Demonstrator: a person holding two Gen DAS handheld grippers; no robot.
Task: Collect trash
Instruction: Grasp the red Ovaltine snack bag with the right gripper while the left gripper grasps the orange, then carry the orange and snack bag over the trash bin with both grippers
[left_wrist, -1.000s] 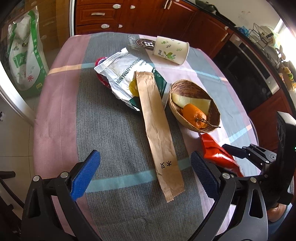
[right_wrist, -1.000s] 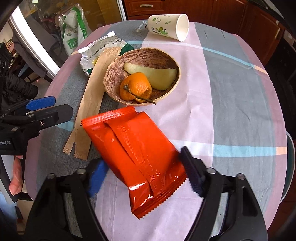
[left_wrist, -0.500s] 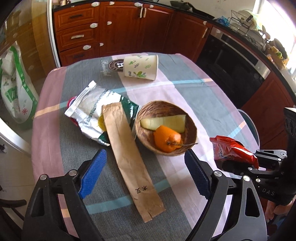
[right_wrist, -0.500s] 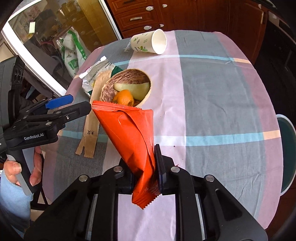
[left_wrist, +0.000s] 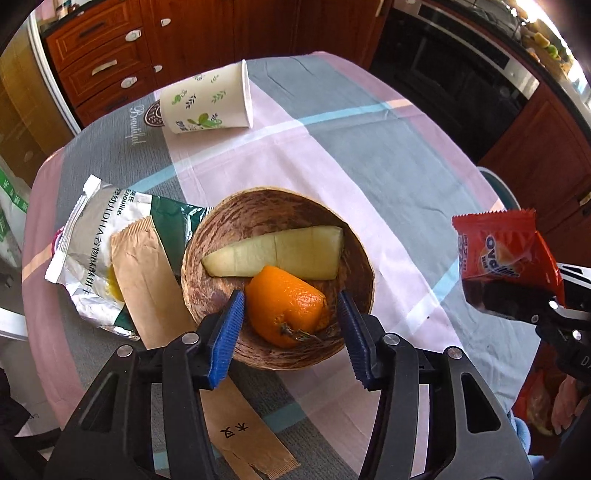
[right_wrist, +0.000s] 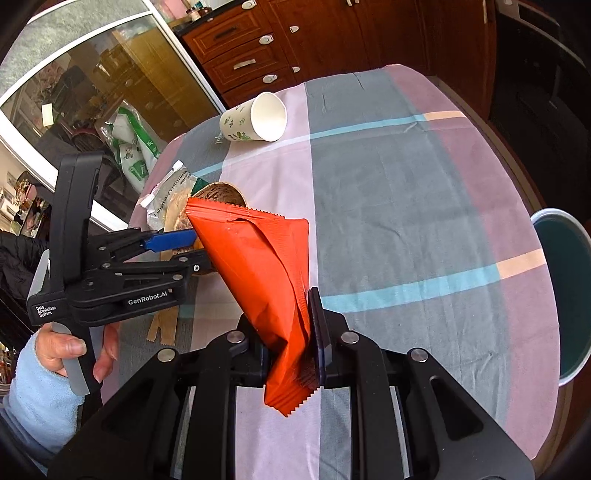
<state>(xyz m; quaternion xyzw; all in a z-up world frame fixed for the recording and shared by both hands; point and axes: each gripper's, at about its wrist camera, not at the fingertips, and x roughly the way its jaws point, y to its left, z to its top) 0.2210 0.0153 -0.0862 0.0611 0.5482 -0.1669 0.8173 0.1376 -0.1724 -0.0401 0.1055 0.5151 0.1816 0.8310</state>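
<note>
My right claw (right_wrist: 291, 332) is clenched on the red foil snack wrapper (right_wrist: 258, 273). My left claw (left_wrist: 291, 325), released, its jaws just closing, straddles the orange peel (left_wrist: 286, 306) in the brown woven bowl (left_wrist: 258, 206), low in the frame. The tipped white paper cup (left_wrist: 207, 99), upper left, still waits.

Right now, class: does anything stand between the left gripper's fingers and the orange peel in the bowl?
Nothing visible does. The left gripper, jaws just closing, straddles the orange peel inside the bowl; the melon rind lies behind it, not between.
</note>
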